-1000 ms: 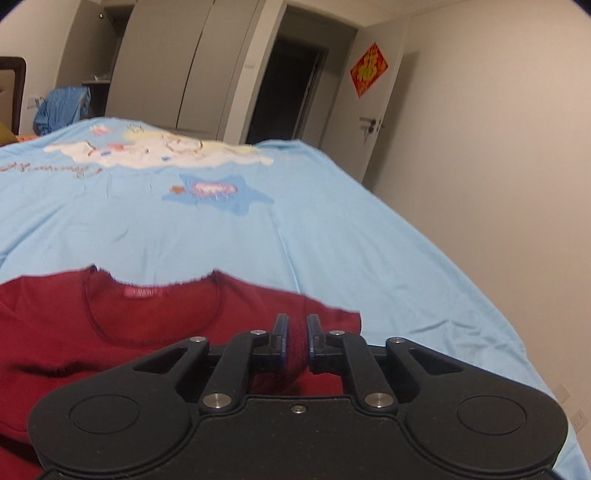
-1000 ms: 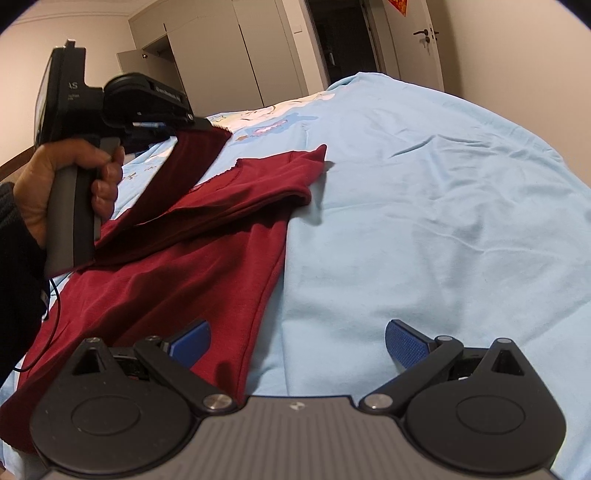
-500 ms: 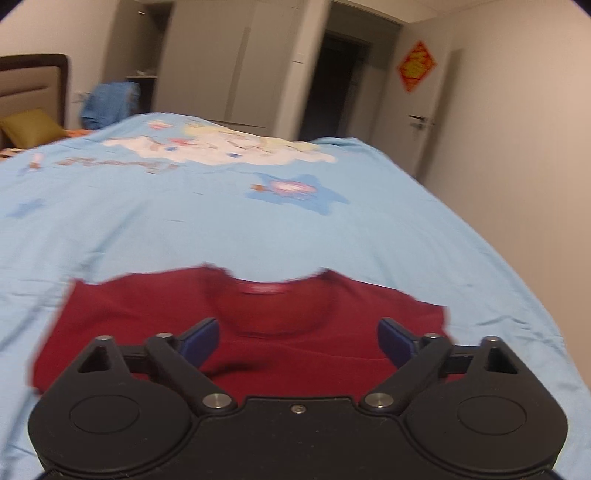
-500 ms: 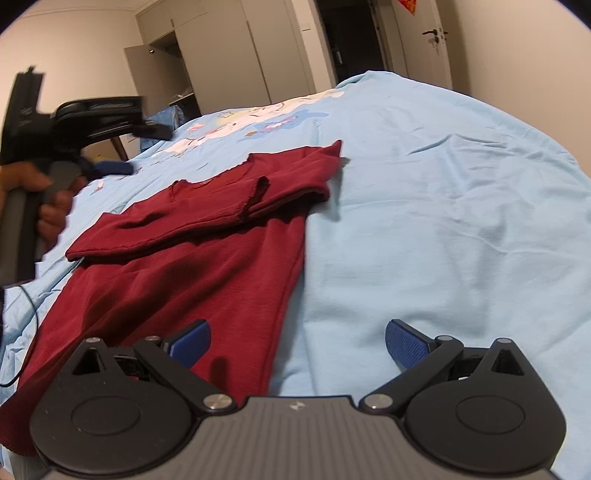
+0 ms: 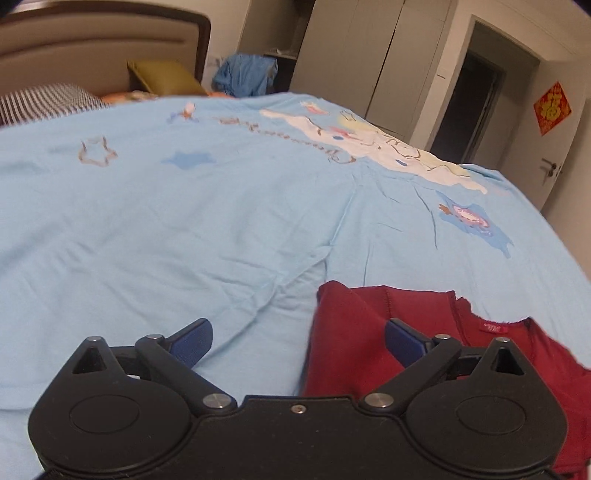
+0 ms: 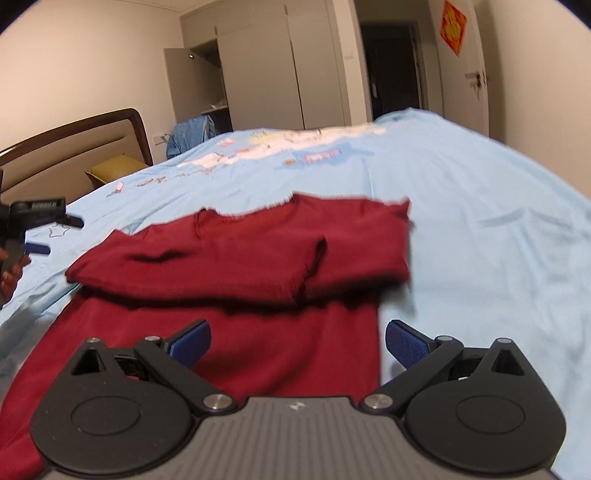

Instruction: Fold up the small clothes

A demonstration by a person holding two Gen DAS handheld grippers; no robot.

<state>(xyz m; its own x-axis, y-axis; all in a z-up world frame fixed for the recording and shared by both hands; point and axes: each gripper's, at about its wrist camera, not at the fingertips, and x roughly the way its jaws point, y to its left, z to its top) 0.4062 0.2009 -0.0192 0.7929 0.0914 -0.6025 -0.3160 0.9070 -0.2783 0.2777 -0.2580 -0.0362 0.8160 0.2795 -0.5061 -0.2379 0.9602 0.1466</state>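
Note:
A dark red shirt (image 6: 236,266) lies flat on the light blue bedsheet (image 6: 480,229), both sleeves folded across its upper part. In the left wrist view its left shoulder and collar with a red label (image 5: 417,332) show at lower right. My left gripper (image 5: 298,339) is open and empty, at the shirt's left shoulder edge, over sheet and shirt. It also shows at the far left of the right wrist view (image 6: 37,230). My right gripper (image 6: 298,341) is open and empty, low over the shirt's lower body near its right edge.
A headboard (image 5: 110,33), a yellow-green pillow (image 5: 162,79) and a checked cloth (image 5: 44,101) are at the bed's head. Blue clothes (image 5: 245,75) hang beside the wardrobe (image 5: 354,62). A dark doorway (image 6: 391,70) and a door (image 6: 476,74) are beyond the bed.
My left gripper opened and let go of the sleeve, which now lies folded across the shirt, then swung away left. My right gripper moved left over the shirt's lower body.

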